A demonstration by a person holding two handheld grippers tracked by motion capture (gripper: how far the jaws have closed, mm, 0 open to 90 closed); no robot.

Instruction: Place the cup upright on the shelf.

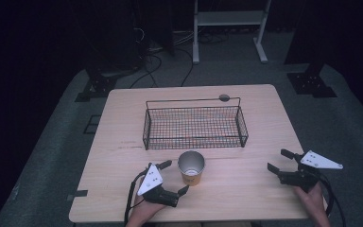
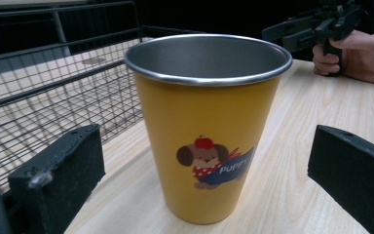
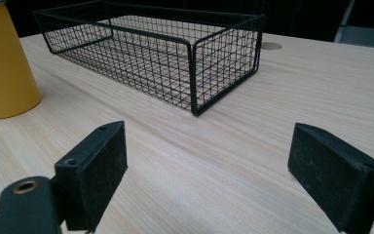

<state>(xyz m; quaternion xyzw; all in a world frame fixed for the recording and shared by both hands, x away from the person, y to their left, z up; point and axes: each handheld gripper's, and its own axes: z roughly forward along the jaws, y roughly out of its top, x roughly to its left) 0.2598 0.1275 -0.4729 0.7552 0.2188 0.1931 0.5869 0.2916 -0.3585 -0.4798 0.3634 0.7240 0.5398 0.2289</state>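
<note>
- High view: one yellow cup (image 1: 191, 168) is standing upright on the desk (image 1: 246, 189), just in front of the one wire basket (image 1: 194, 126). The left hand-held gripper (image 1: 174, 177) is sitting beside the cup with its jaws spread, not touching it. The right hand-held gripper (image 1: 278, 161) is resting well apart, also spread and holding nothing. That is two hand-held grippers in all.
- Left gripper view: the cup (image 2: 207, 131) is standing between the two spread jaws, with a gap on each side. To grasp it well, I judge the jaws should be sliding forward level, centring on the cup's middle height, then closing gently so the tapered wall is not slipping or tipping.
- Right gripper view: the jaws are standing wide with bare desk (image 3: 214, 161) between them; the cup (image 3: 5, 63) and the basket (image 3: 156, 53) are lying farther off.
</note>
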